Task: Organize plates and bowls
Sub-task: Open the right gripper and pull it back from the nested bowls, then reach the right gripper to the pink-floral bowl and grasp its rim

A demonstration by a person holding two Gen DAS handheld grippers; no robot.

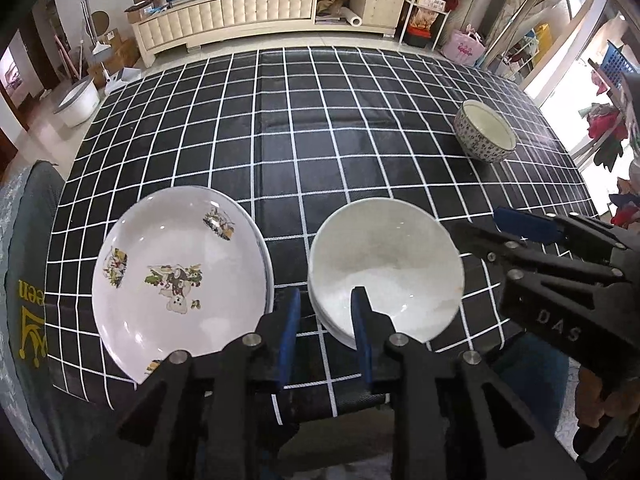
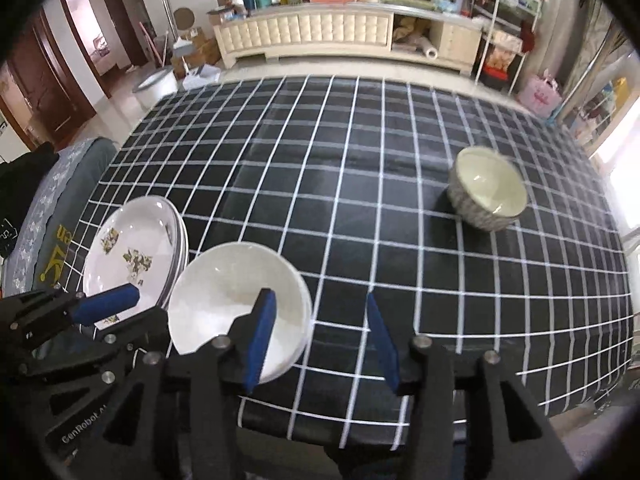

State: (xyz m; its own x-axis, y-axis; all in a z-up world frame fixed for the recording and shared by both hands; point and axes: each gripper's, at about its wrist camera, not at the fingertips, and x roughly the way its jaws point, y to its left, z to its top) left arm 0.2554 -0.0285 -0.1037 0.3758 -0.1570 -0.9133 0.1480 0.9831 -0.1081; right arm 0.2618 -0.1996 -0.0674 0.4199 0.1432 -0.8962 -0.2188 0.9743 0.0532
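1. Plates (image 1: 176, 276) sit stacked at the near left of the checked tablecloth (image 1: 320, 128), the top one printed with small cartoon figures; further rims show under it in the right wrist view, so the stacking of plates looks done.
2. White bowls (image 1: 384, 268) are nested just beside the plates, apart from them by a strip of cloth. Layered rims show at the near left edge of the pile, though how many bowls it holds I cannot tell.
3. One patterned bowl (image 2: 486, 190) stands alone, well apart toward the far right of the table. By my judgement it is the piece left to gather in.
4. Left gripper (image 1: 326, 330) hangs above the gap between plates and white bowls, its blue pads (image 1: 290, 332) set narrow with nothing between them. One pad overlaps the bowl rim in the view, but nothing is clamped.
5. Right gripper (image 2: 322, 340) has its pads spread wider and empty, poised over the right side of the nested bowls and bare cloth. That suits a release just made, as I read it.
6. Hidden or unclear: the near edges of the plate and of the white bowl pile lie behind the gripper frames, and the patterned bowl is slightly blurred in the right wrist view.
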